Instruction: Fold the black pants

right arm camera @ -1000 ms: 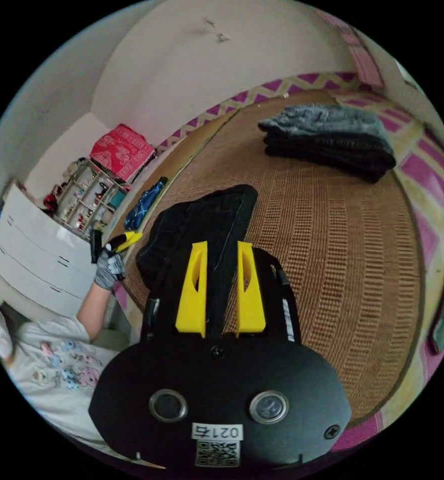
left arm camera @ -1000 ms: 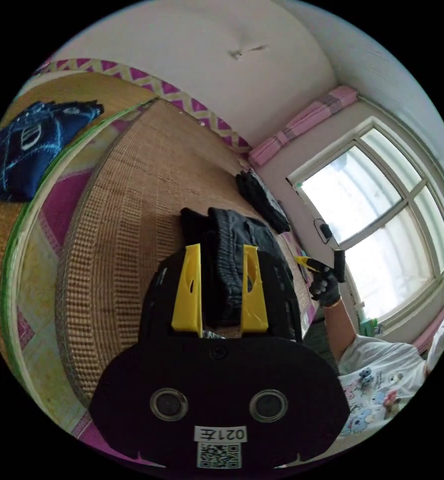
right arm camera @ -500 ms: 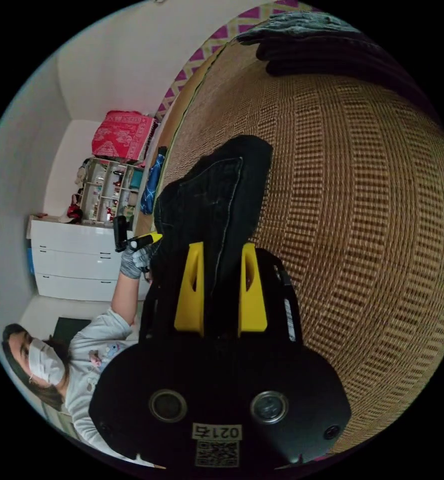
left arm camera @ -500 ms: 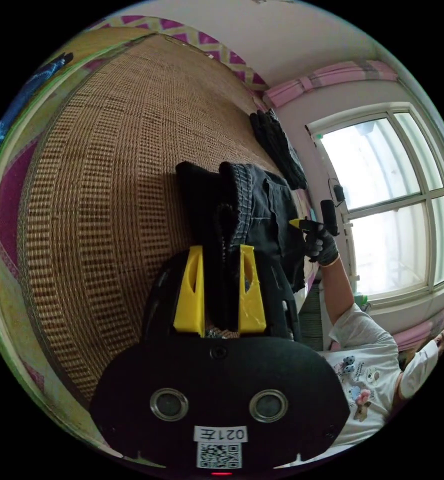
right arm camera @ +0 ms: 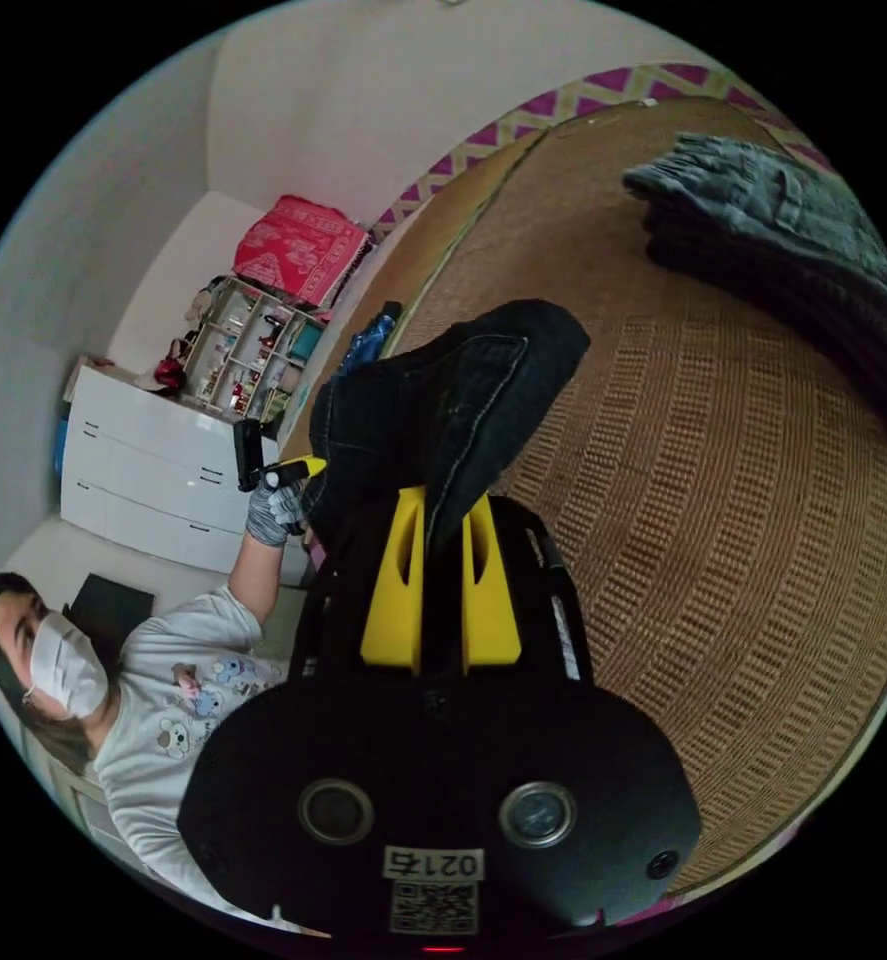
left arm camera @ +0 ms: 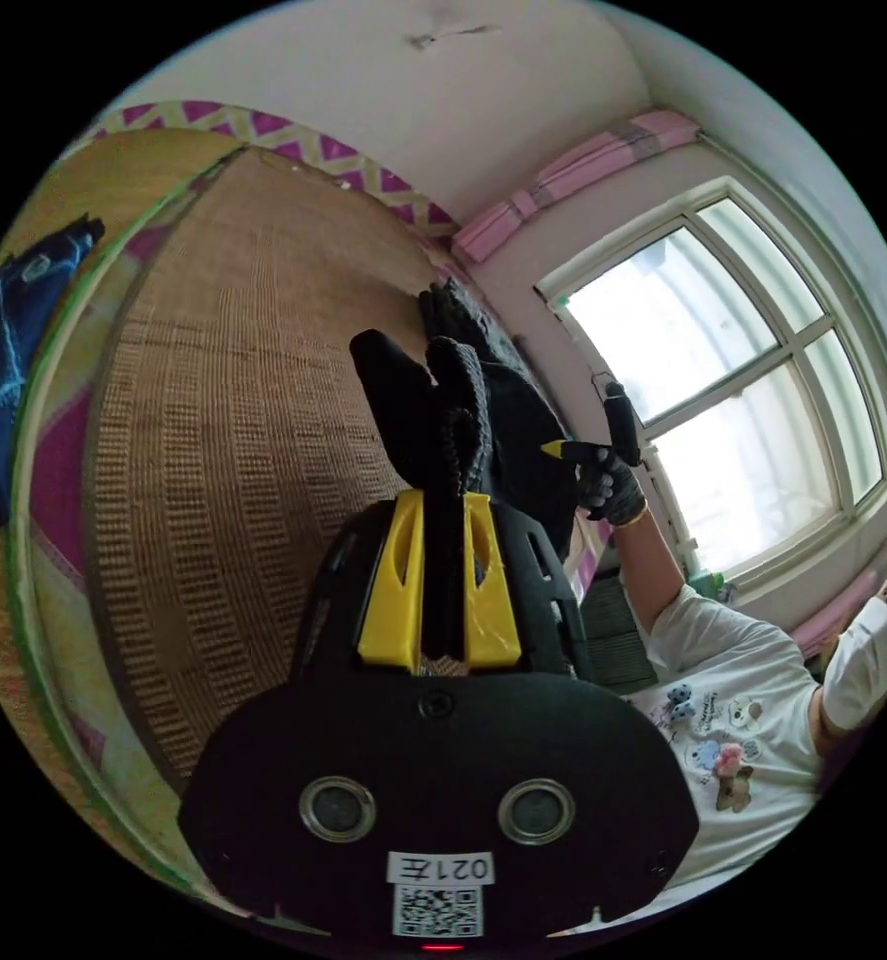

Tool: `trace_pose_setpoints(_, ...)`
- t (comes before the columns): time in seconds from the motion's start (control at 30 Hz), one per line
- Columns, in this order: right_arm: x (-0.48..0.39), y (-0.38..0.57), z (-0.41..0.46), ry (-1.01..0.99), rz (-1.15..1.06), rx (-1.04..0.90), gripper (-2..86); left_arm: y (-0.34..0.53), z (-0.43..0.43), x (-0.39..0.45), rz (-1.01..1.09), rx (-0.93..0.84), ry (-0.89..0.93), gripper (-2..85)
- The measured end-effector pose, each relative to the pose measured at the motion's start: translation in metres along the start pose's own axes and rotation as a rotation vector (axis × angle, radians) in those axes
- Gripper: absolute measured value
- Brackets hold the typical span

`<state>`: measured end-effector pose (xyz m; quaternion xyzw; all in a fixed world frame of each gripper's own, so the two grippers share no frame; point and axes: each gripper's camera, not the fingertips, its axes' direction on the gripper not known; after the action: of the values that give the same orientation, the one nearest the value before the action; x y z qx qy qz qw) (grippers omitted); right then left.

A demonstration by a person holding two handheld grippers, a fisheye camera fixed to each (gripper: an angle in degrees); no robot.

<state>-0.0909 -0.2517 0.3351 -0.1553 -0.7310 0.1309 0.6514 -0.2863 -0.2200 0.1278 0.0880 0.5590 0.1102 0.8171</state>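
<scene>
Both grippers are clamping the black pants now, and that is the change. My left gripper [left arm camera: 441,505], with its yellow jaws drawn in tight, is pinching a bunched, ribbed edge of the black pants [left arm camera: 443,420] that looks like the waistband. Half a second ago those jaws were standing noticeably wider around the same cloth. My right gripper [right arm camera: 441,500] is doing the same in its own view: its jaws are squeezing a stitched edge of the pants [right arm camera: 443,400], where a moment ago they were further apart. I am reading this as the grasp being completed at two points, so the garment is ready to be carried over into a fold, or lifted and shaken flat first.

I am using the woven straw mat [left arm camera: 233,400] as my landmark. The pants are hanging from the jaws above the mat, seemingly lifted off it, and slumping in a dark, crumpled heap between the two tools. The fabric is matte black with pale seam stitching, thick enough to hold soft folds.

Beyond the pants, at the far edge of the mat, a stack of dark folded clothes [right arm camera: 783,250] is lying. Off the mat's near side, I am seeing the person [left arm camera: 733,720] in a white printed shirt, one gloved hand [left arm camera: 608,485] gripping the right tool's handle.
</scene>
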Motion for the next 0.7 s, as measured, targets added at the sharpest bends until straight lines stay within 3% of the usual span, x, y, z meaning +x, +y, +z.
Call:
trace_pose_setpoints(0.17, -0.053, -0.081, 0.063, -0.007, -0.103, -0.053, 5.8, 0.003, -0.095, -0.015, 0.001, 0.110, -0.096, 5.6)
trace_pose_setpoints(0.5, -0.234, -0.316, 0.309, 0.009, -0.363, -0.228, 5.8, 0.022, -0.306, -0.096, -0.160, 0.357, -0.322, 5.7)
trace_pose_setpoints(0.7, -0.287, -0.395, 0.442, 0.115, -0.393, -0.165, 7.5, 0.017, -0.375, -0.172, -0.318, 0.390, -0.389, 6.6)
